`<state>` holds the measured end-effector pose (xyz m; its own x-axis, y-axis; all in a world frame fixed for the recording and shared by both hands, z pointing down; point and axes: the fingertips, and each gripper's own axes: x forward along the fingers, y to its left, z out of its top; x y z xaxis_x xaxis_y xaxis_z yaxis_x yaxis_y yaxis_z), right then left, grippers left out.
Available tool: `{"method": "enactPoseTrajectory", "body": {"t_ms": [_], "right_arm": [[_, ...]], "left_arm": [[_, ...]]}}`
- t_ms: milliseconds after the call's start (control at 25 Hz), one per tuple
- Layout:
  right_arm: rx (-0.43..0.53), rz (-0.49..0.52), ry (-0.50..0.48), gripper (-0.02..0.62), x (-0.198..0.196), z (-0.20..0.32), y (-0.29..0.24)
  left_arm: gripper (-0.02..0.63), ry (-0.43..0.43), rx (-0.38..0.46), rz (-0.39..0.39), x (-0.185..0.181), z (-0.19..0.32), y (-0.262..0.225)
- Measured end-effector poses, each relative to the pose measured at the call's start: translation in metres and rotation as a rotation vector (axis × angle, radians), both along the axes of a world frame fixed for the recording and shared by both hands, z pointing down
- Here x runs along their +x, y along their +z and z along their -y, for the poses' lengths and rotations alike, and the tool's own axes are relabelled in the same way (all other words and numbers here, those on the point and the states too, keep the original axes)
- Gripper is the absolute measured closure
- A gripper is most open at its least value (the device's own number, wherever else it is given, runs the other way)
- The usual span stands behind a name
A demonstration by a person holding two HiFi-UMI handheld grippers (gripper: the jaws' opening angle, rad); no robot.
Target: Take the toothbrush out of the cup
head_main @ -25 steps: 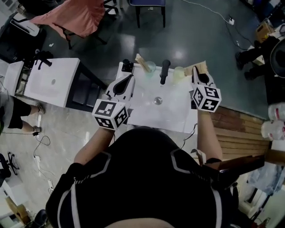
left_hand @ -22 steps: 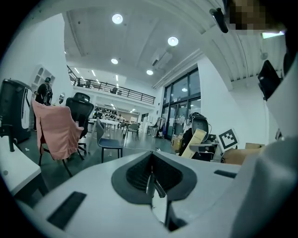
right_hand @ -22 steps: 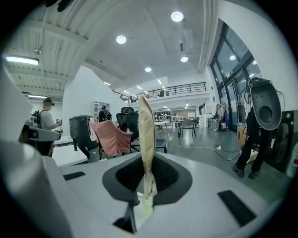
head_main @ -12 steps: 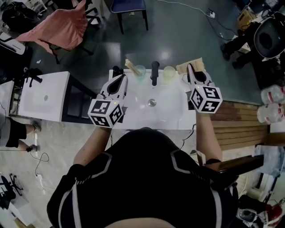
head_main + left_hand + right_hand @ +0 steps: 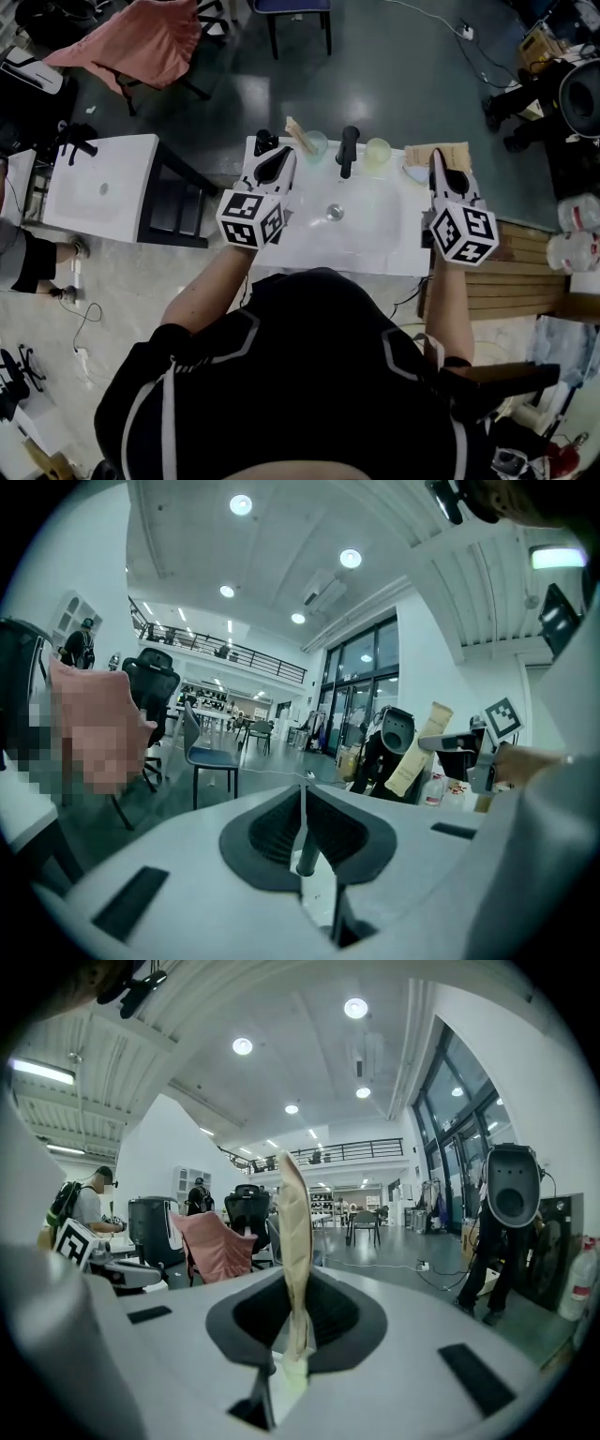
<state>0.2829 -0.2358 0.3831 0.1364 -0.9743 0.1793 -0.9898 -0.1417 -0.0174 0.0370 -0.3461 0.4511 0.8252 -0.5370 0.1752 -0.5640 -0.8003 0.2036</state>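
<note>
A beige paper-wrapped toothbrush (image 5: 292, 1232) stands upright between the pads of my right gripper (image 5: 292, 1283), which is shut on it. In the head view this gripper (image 5: 437, 157) holds the beige wrapper (image 5: 450, 153) over the sink counter's back right corner, right of a pale green cup (image 5: 378, 152). A clear cup (image 5: 317, 142) left of the black faucet (image 5: 348, 150) holds another beige wrapped brush (image 5: 298, 133). My left gripper (image 5: 284, 155) hovers just left of that clear cup. Its jaws (image 5: 302, 794) are shut with nothing between them.
The white sink (image 5: 366, 239) has a drain (image 5: 335, 213) in its middle. A second white sink unit (image 5: 103, 183) stands to the left, a chair draped in pink cloth (image 5: 141, 42) behind it. A wooden pallet (image 5: 525, 272) lies to the right.
My right gripper has carried the wrapped toothbrush to the right, away from the green cup. My left gripper has moved forward and lower, nearer the clear cup.
</note>
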Motion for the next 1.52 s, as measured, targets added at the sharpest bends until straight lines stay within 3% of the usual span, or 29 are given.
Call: {"method": "enactPoseTrajectory", "body": {"t_ms": [200, 360, 680, 960, 1120, 1520], "right_arm": [[-0.002, -0.016, 0.038, 0.554, 0.005, -0.012, -0.003], [-0.010, -0.019, 0.084, 0.554, 0.008, -0.028, -0.004], [-0.046, -0.033, 0.136, 0.554, 0.008, -0.052, 0.005], [-0.087, -0.035, 0.178, 0.554, 0.003, -0.067, 0.018], [-0.098, -0.038, 0.187, 0.554, 0.000, -0.073, 0.022], [-0.116, -0.042, 0.228, 0.554, 0.007, -0.088, 0.030]], "left_arm": [[0.595, 0.022, -0.009, 0.053, 0.011, 0.016, 0.031], [0.508, 0.025, -0.052, 0.102, 0.015, 0.027, 0.066], [0.425, 0.006, -0.137, 0.138, 0.024, 0.052, 0.119], [0.417, -0.011, -0.164, 0.170, 0.039, 0.072, 0.149], [0.417, -0.026, -0.210, 0.149, 0.045, 0.081, 0.159], [0.419, -0.049, -0.209, 0.153, 0.058, 0.099, 0.176]]}}
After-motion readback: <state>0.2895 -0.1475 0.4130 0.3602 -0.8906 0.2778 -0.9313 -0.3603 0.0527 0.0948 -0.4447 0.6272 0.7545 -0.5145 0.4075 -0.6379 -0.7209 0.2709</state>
